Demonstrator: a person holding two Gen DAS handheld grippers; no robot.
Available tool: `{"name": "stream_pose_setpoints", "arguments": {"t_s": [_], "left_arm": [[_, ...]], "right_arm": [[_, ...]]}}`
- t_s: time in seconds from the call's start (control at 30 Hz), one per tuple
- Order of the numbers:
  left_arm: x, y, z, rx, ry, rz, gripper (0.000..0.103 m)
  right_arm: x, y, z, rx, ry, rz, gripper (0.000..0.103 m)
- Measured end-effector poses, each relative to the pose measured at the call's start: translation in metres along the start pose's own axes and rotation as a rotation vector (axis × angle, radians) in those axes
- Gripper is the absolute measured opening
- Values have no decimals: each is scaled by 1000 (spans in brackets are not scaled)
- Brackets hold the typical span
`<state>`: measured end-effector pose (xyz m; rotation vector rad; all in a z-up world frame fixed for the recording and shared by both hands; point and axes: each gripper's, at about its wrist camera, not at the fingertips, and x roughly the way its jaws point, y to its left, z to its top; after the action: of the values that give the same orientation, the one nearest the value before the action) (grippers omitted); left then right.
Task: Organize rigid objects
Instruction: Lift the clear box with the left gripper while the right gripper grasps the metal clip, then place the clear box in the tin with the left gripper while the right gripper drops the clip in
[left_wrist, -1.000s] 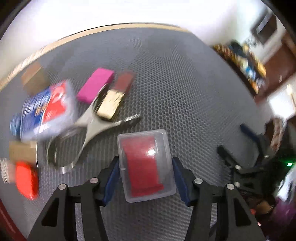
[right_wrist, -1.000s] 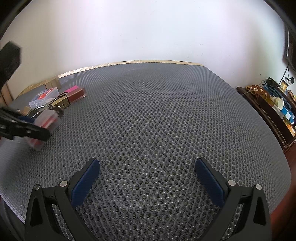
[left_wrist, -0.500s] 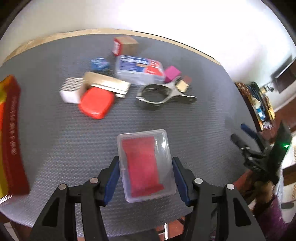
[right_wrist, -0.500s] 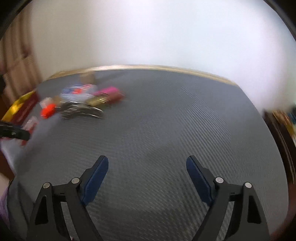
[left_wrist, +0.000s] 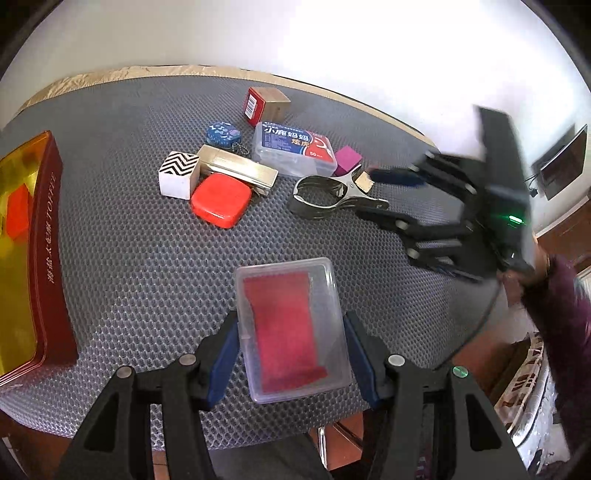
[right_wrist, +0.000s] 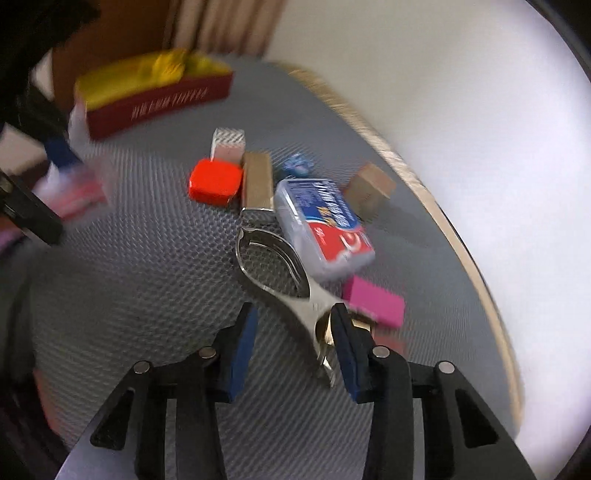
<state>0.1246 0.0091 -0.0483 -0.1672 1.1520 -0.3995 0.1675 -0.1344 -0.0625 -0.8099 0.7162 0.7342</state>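
Note:
My left gripper (left_wrist: 291, 347) is shut on a clear plastic case with a red insert (left_wrist: 291, 328), held above the grey mesh mat near its front edge. My right gripper (right_wrist: 291, 343) is open, its fingers on either side of the handle end of a metal clamp (right_wrist: 280, 273). The clamp (left_wrist: 332, 194) lies on the mat beside a floss-pick box (left_wrist: 293, 153), a pink block (left_wrist: 347, 158), a gold bar (left_wrist: 240, 170), a red square case (left_wrist: 221, 199), a zigzag block (left_wrist: 179, 173), a blue keychain tin (left_wrist: 223, 134) and a brown cube (left_wrist: 266, 105).
A red and gold toffee tin (left_wrist: 44, 258) stands open at the left of the mat; it also shows in the right wrist view (right_wrist: 155, 96). The mat's wooden edge (left_wrist: 332, 96) runs along a white wall. The right gripper body (left_wrist: 461, 218) reaches in from the right.
My right gripper swung left across the mat to the clamp and narrowed around its handle. My left gripper kept the clear case and shifted slightly back.

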Motion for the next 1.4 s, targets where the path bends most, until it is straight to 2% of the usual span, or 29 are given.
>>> {"name": "stream_pose_setpoints", "arguments": {"t_s": [0.07, 0.17, 0.23, 0.3, 0.33, 0.37, 0.43, 0.5, 0.57, 0.6, 0.63, 0.73, 0.87, 0.93, 1.03, 1.13, 1.27, 1.4], "left_arm": [[-3, 2, -1, 2, -4, -7, 56], [-7, 9, -2, -6, -8, -8, 56], [-7, 14, -1, -22, -8, -18, 56], [-5, 19, 1, -39, -6, -23, 56], [-5, 21, 1, -46, -6, -23, 56], [-3, 23, 1, -49, -5, -22, 57], [-1, 25, 1, -56, -1, -19, 56], [1, 26, 1, -60, 4, -20, 57], [3, 26, 2, -63, 8, -16, 57], [3, 27, 2, -65, 9, -15, 57], [3, 28, 2, -68, 11, -18, 56], [2, 31, 2, -86, 11, -30, 56], [-3, 31, 1, -98, 5, -27, 57], [-8, 30, -1, -95, -3, -28, 57], [-16, 29, -2, -96, -21, -24, 57], [-27, 29, -5, -97, -42, -23, 57], [-48, 30, -9, -94, -87, 1, 57], [-74, 43, -13, -114, -127, 34, 57]], "right_arm": [[14, -2, 9, -69, 40, -1, 40], [29, -12, 16, -97, 107, 112, 50], [36, -14, 21, -149, 131, 117, 75], [41, -16, 23, -185, 155, 142, 86], [45, -17, 27, -213, 174, 143, 86], [48, -20, 30, -222, 195, 164, 85], [60, -27, 37, -211, 263, 275, 78], [67, -30, 45, -226, 280, 304, 79], [72, -31, 53, -233, 310, 322, 74], [75, -32, 58, -225, 325, 336, 47], [79, -34, 64, -191, 352, 397, 40], [79, -29, 75, -185, 370, 355, 29], [66, -12, 76, -103, 366, 346, 29], [53, -9, 78, -33, 321, 375, 29], [35, -10, 83, 78, 250, 374, 29], [20, -16, 86, 244, 173, 385, 29], [-3, -26, 72, 416, 66, 398, 29], [-22, -12, 49, 540, -7, 415, 29]]}}
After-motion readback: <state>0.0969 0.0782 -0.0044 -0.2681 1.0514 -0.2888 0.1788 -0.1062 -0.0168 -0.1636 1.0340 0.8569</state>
